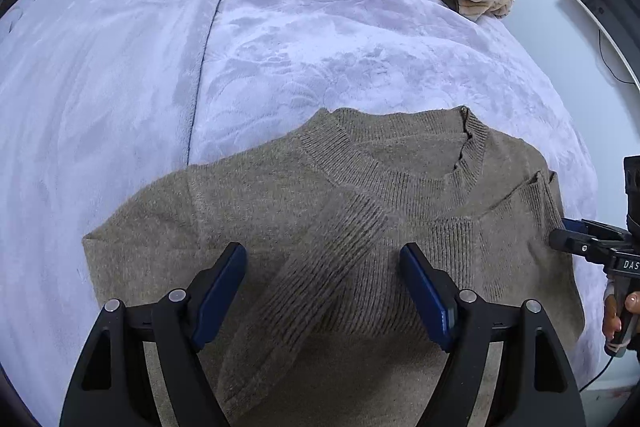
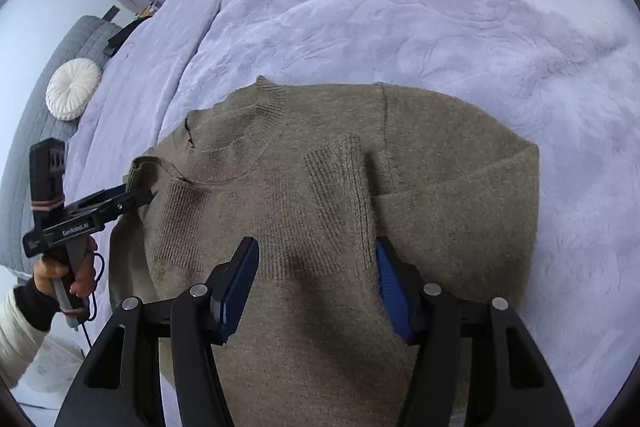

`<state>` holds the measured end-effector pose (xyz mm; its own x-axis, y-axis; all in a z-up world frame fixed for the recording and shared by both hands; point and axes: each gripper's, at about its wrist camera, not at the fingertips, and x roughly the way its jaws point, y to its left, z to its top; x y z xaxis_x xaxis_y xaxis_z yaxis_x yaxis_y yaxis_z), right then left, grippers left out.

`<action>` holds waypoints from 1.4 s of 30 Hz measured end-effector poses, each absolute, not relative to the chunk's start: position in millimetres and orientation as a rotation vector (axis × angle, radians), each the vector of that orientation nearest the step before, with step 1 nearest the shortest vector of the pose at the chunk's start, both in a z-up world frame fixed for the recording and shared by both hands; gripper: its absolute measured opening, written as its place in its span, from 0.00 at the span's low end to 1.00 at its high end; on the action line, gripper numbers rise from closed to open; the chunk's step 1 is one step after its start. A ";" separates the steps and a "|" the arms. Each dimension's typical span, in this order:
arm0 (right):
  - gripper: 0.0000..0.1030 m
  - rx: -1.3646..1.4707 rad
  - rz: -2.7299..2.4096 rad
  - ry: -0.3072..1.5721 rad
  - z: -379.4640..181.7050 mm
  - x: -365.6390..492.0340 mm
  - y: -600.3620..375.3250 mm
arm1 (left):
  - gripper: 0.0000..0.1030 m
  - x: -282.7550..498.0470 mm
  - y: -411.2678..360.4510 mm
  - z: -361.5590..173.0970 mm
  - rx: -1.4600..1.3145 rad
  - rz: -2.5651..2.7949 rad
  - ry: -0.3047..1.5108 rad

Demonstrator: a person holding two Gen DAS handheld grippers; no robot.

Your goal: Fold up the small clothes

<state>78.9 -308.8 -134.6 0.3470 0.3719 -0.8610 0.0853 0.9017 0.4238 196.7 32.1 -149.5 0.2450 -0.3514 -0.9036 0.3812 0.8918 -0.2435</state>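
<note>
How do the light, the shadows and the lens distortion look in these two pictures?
Left wrist view: soft even light, no glare; the bed blanket bulges from fisheye distortion, corners vignetted black. Right wrist view: the same bulge; a dark shadow falls on the sweater between the right gripper fingers; both views look sharp.

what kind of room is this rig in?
Probably a bedroom: the sweater lies on a bed covered by a lilac blanket, with a round white cushion beside it.
</note>
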 end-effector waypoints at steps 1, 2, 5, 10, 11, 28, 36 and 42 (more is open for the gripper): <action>0.61 0.439 0.189 1.218 -137.6 83.6 -307.7 | 0.55 197.2 29.6 -150.4 0.031 -0.505 1.227; 0.60 0.454 0.183 1.221 -141.2 87.0 -308.9 | 0.36 198.0 26.3 -152.9 0.046 -0.499 1.241; 0.09 0.473 0.119 1.268 -155.5 94.2 -313.4 | 0.08 195.9 25.6 -149.8 0.065 -0.478 1.225; 0.06 0.244 0.106 1.174 -112.4 77.2 -295.6 | 0.08 182.9 45.0 -107.1 0.021 -0.485 1.115; 0.06 0.212 0.108 1.146 -100.7 73.9 -293.2 | 0.08 180.3 48.4 -96.0 0.016 -0.489 1.091; 0.06 0.253 0.027 1.174 -154.1 136.3 -308.8 | 0.08 228.7 58.2 -166.4 0.028 -0.278 1.149; 0.25 0.256 -0.238 1.138 -134.0 128.2 -339.2 | 0.64 227.0 87.8 -143.2 0.092 -0.087 1.077; 0.29 0.326 -0.129 1.093 -107.2 95.4 -333.6 | 0.64 200.7 106.8 -115.6 -0.025 -0.153 1.079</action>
<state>95.4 -333.6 -107.2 0.4583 0.0571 -0.8870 0.2618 0.9450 0.1962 200.7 106.8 -115.6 0.4630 -0.1369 -0.8757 0.1124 0.9891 -0.0953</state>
